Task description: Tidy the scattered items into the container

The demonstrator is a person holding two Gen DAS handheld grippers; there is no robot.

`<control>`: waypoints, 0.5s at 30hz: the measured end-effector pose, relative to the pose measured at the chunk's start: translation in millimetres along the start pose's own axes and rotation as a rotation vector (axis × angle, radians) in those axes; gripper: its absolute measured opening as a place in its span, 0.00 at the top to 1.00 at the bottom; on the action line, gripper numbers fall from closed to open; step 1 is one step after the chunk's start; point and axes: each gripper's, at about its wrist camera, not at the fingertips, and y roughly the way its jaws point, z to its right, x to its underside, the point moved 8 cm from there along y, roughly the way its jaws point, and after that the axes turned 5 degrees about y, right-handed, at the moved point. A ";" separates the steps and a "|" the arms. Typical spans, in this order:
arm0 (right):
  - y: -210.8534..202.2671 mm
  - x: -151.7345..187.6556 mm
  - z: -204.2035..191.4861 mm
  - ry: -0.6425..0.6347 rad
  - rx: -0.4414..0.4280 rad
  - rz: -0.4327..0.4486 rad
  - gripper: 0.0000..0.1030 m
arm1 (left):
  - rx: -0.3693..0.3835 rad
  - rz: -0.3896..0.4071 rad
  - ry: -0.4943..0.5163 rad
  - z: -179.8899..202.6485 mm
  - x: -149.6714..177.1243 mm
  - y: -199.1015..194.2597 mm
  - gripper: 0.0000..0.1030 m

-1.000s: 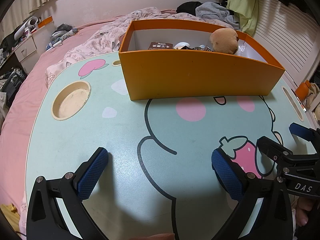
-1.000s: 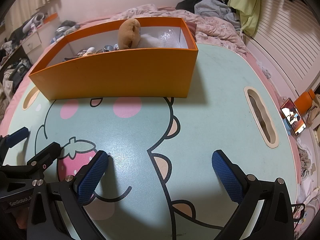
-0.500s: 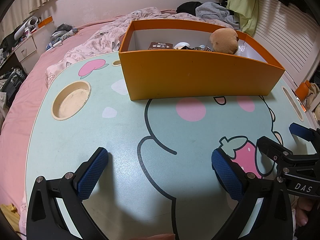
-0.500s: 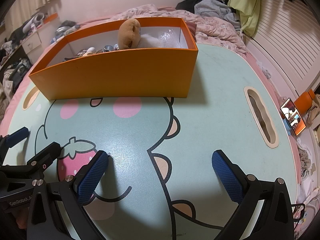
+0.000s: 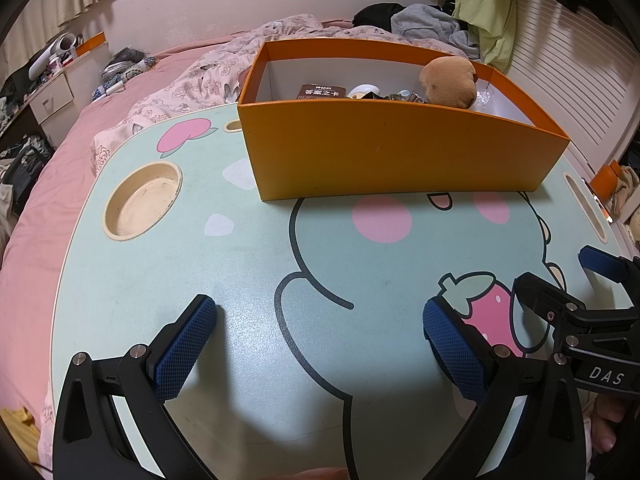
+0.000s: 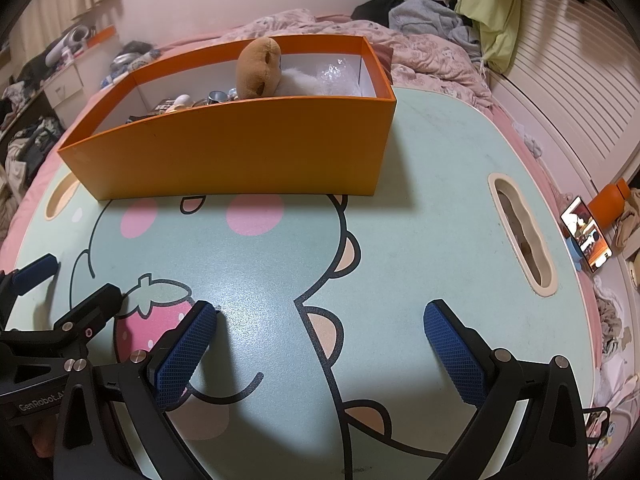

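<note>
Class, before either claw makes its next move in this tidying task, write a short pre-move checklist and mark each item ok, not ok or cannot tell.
1. Left claw open and holding nothing: ok.
2. Right claw open and holding nothing: ok.
3. Orange rectangular cardboard box upright on the mint-green cartoon-print table, top open: ok.
4. Brown plush toy inside the box: ok.
5. Nothing loose on the visible tabletop between the claws and the box: ok.
6. Anything loose behind the box or off the table's edge: cannot tell.
</note>
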 end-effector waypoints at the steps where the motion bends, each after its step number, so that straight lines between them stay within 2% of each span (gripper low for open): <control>1: 0.0 0.0 0.0 0.000 0.000 0.000 0.00 | 0.000 0.000 0.000 -0.1 -0.3 -0.3 0.00; 15: 0.2 0.3 -0.4 0.000 0.000 0.000 0.00 | 0.000 -0.001 0.001 0.0 0.2 -0.5 0.00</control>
